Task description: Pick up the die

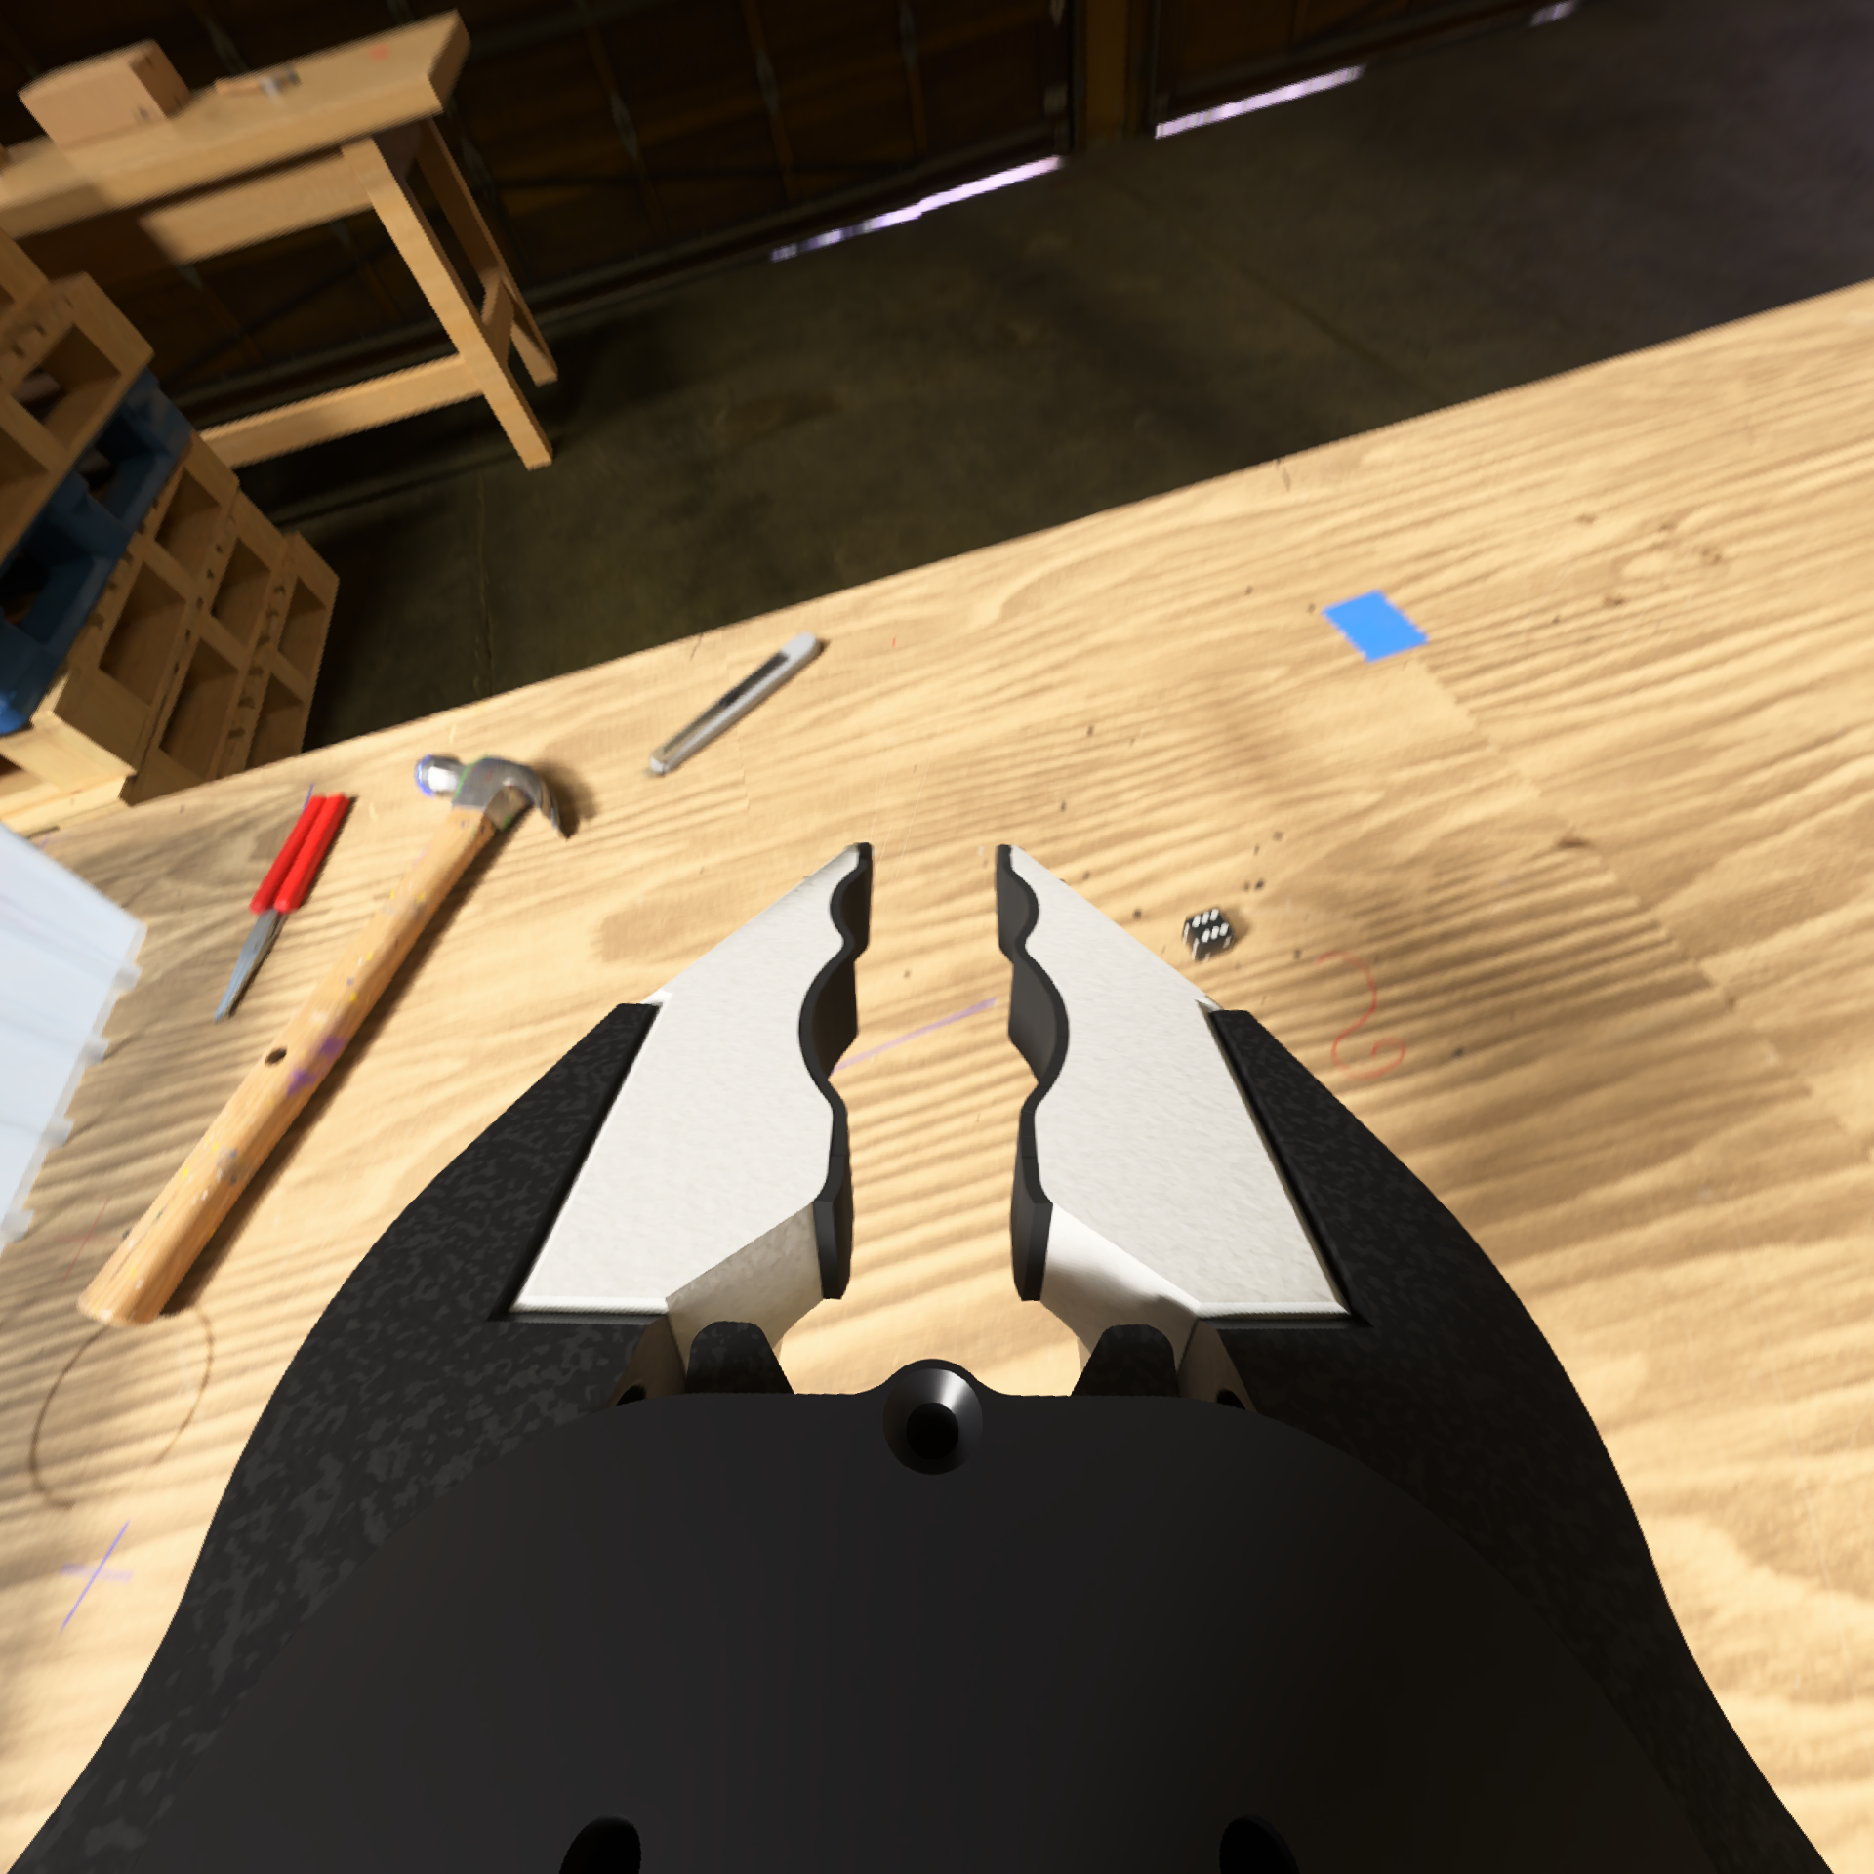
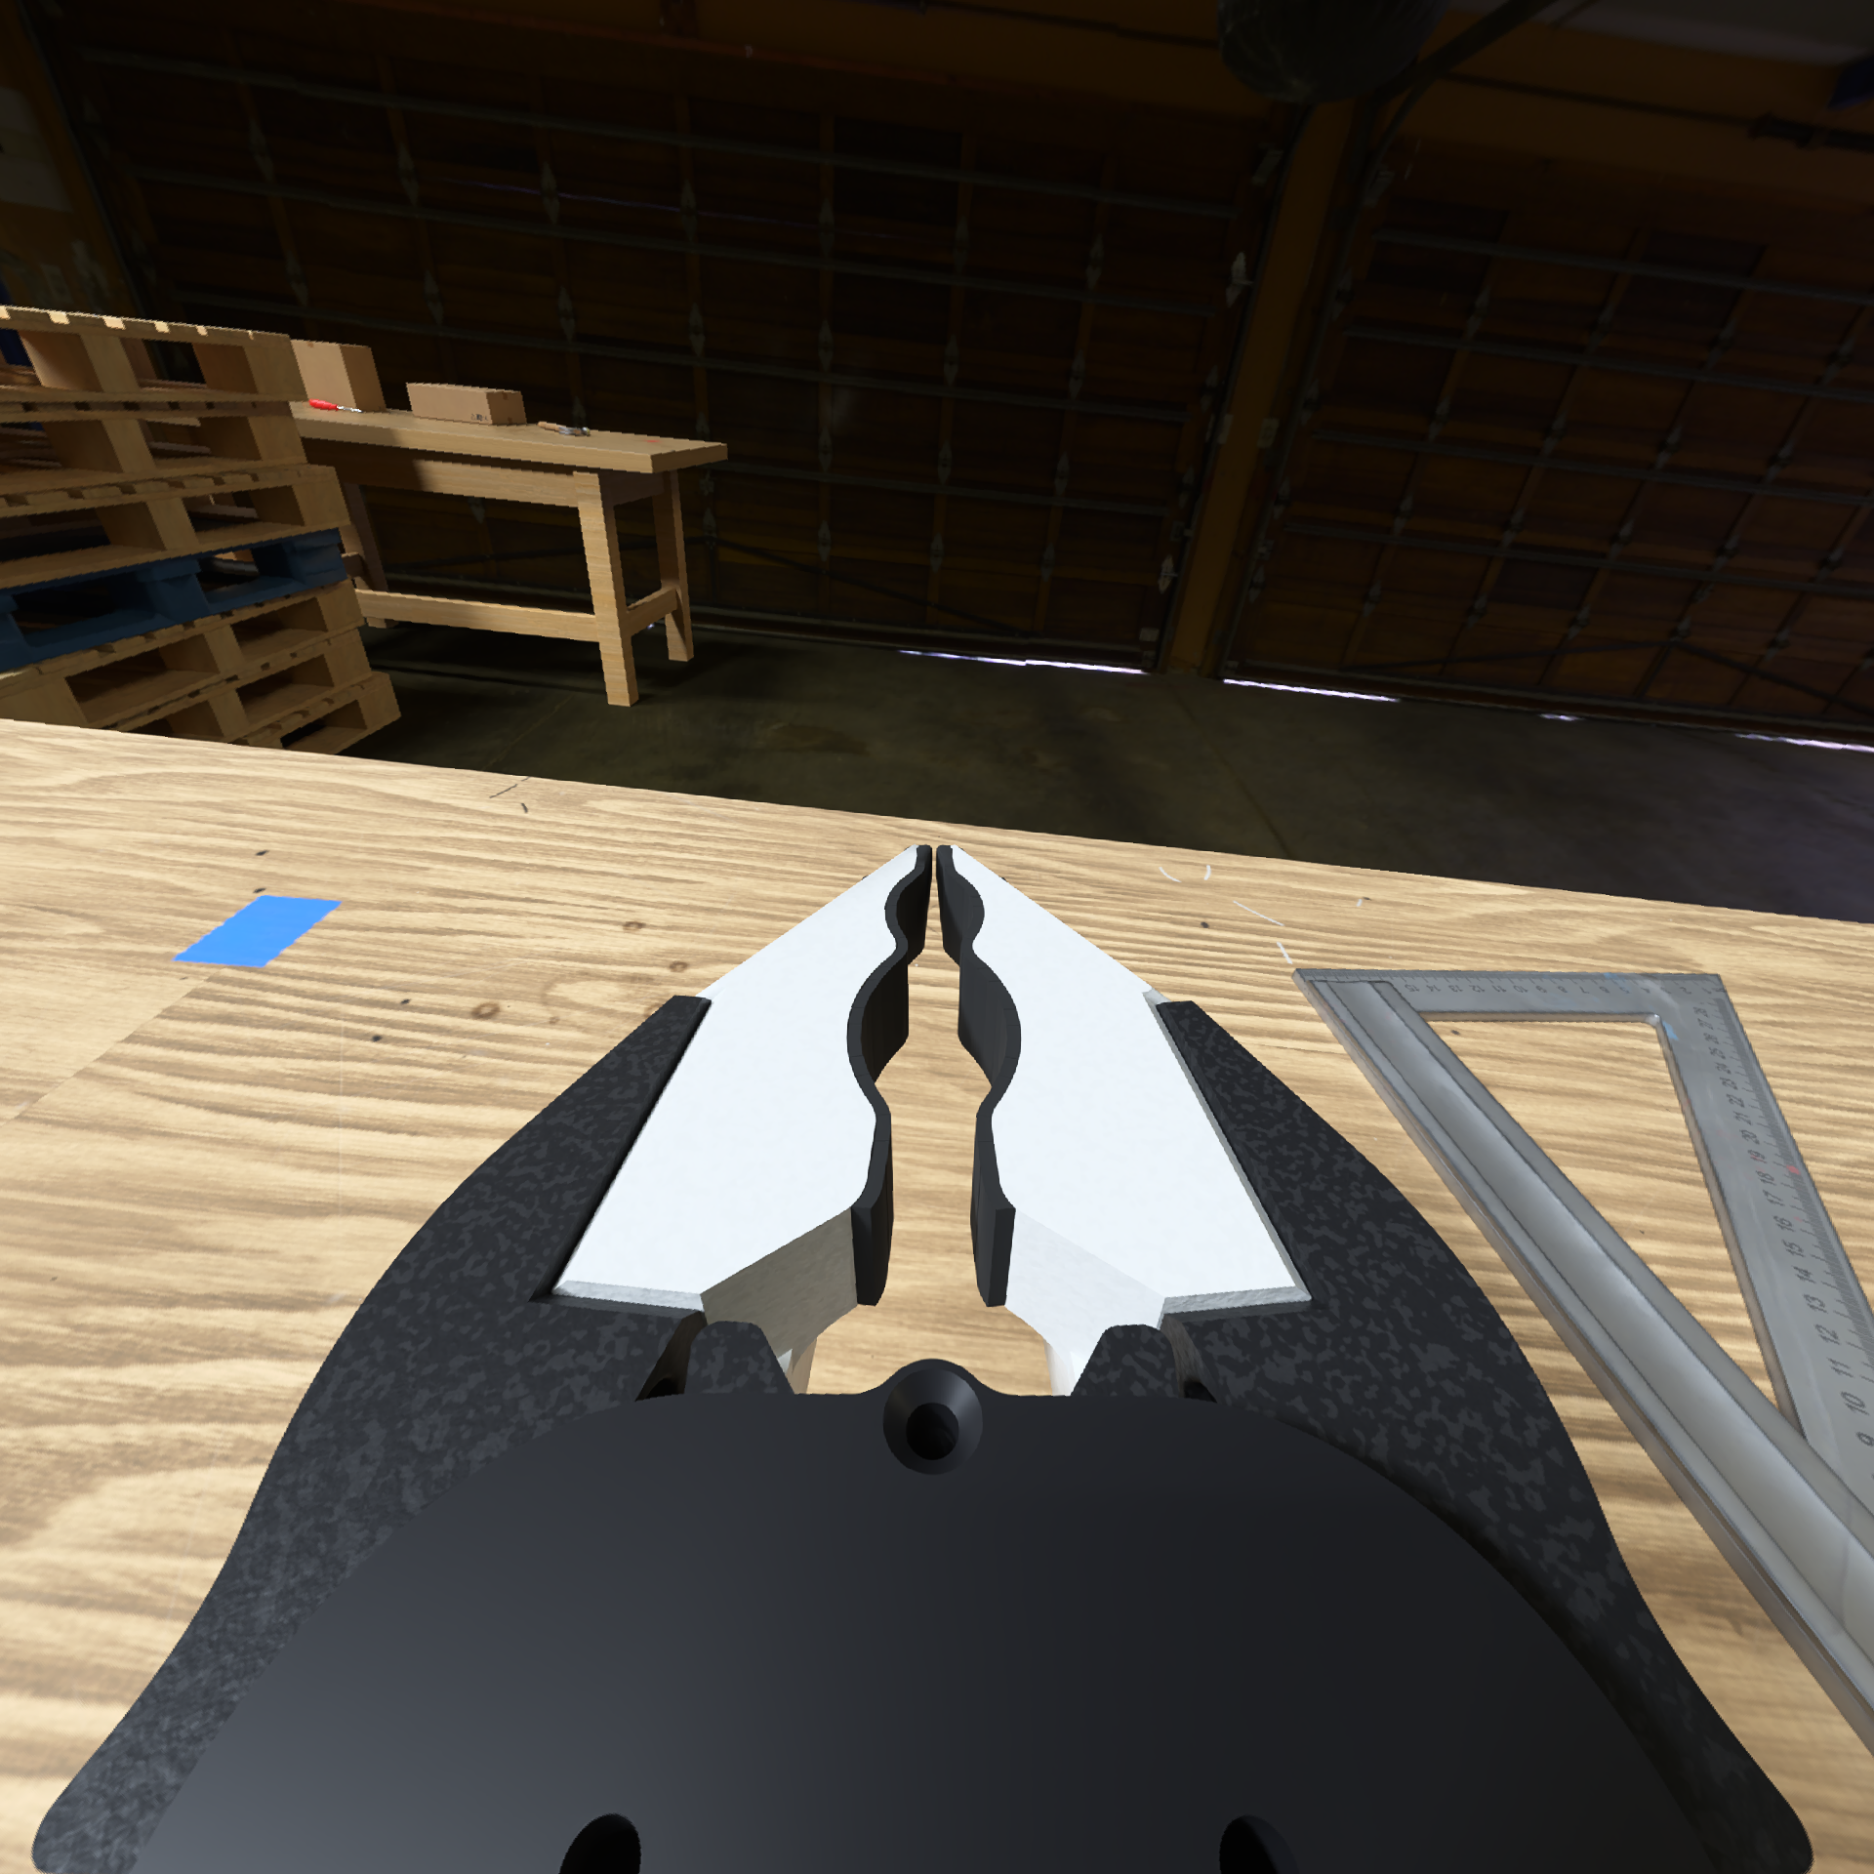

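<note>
Plywood, pale and heavily grained, makes up the workbench (image 1: 1521, 1318) that carries everything I can reach, so my approach has to come from above. On my right-hand feed a metal framing square (image 2: 1582, 1197) lies flat just beside the right gripper (image 2: 932, 857), whose fingertips are nearly touching with nothing between them; I judge it parked, out of the way. On the left feed a wooden-handled hammer (image 1: 335, 1024), a grey utility knife (image 1: 732, 702) and red-handled snips (image 1: 289, 892) lie well off to the left, clear of my path. A blue tape patch (image 1: 1374, 624) sits farther out. My left gripper (image 1: 933, 862) is parted narrowly and empty, hovering over bare wood. The die (image 1: 1208, 933), small and black with white pips, rests on the bench just right of the fingertips, not between them, so I'd shift right before closing.
</note>
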`<state>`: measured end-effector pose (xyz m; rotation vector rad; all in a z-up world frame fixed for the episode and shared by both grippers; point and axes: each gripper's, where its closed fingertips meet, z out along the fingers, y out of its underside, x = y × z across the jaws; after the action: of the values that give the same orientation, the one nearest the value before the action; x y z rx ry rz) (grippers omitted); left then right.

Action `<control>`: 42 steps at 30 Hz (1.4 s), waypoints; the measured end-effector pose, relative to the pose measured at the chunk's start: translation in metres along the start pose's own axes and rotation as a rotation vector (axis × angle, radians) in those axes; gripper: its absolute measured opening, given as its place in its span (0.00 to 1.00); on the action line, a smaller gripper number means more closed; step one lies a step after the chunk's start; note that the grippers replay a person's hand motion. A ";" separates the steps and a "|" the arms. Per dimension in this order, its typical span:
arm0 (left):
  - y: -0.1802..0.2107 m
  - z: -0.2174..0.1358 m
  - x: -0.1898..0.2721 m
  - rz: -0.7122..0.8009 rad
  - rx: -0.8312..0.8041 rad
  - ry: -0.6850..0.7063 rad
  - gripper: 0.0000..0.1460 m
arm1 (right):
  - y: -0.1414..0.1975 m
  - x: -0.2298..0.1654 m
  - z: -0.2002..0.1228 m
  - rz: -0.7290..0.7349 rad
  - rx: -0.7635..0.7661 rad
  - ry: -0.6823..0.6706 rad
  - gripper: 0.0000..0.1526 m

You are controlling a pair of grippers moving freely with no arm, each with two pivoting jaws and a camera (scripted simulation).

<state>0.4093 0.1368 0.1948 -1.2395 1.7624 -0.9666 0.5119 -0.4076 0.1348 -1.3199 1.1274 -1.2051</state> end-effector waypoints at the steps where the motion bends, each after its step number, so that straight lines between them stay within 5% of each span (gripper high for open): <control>1: 0.009 -0.003 -0.004 0.003 -0.025 -0.001 0.12 | 0.000 0.000 0.000 -0.003 0.001 0.000 0.00; 3: 0.030 -0.007 -0.010 0.015 -0.091 -0.016 0.00 | 0.000 0.000 0.000 -0.005 0.001 0.000 0.00; 11: 0.091 -0.018 0.005 0.060 -0.312 0.096 0.00 | 0.002 -0.002 0.001 -0.004 -0.011 -0.011 0.00; 15: 0.114 -0.017 0.022 0.118 -0.429 0.172 0.18 | 0.004 -0.005 0.001 -0.008 -0.017 -0.023 0.00; 25: 0.066 0.026 0.116 0.424 -0.254 0.428 0.26 | 0.007 -0.011 0.002 -0.019 -0.032 -0.046 0.00; 33: 0.082 0.092 0.136 0.569 -0.491 0.502 0.19 | 0.008 -0.014 0.002 -0.016 -0.043 -0.068 0.00; 42: 0.089 0.120 0.121 0.929 -0.690 0.658 0.15 | 0.015 -0.016 0.005 0.005 -0.073 -0.095 0.00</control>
<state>0.4533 0.0241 0.0453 -0.2686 2.9314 -0.1816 0.5155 -0.3922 0.1182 -1.4139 1.1150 -1.0949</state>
